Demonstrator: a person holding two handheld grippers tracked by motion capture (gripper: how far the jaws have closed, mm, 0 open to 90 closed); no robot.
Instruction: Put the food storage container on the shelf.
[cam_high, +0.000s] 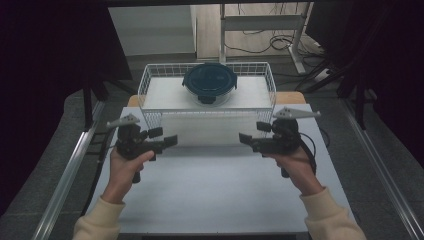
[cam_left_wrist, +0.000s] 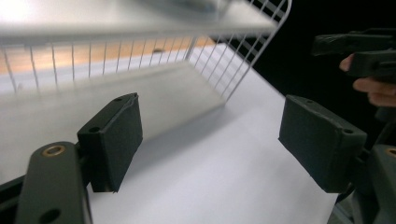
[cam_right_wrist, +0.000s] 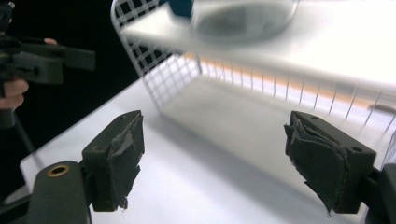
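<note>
Risk is, in my judgement, mostly the white wire basket: its thin rim stands between the grippers and the round container inside it, so a low reach may catch the wires. The container has a dark blue lid with clips and a clear, smooth body that could slip. The left gripper and the right gripper hover over the matte white table, jaws spread apart and empty; the right pads look torn.

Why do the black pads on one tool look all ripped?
The right tool has torn, frayed pads, their edges ragged. The left tool has smooth, whole pads. Nothing else looks odd.
</note>
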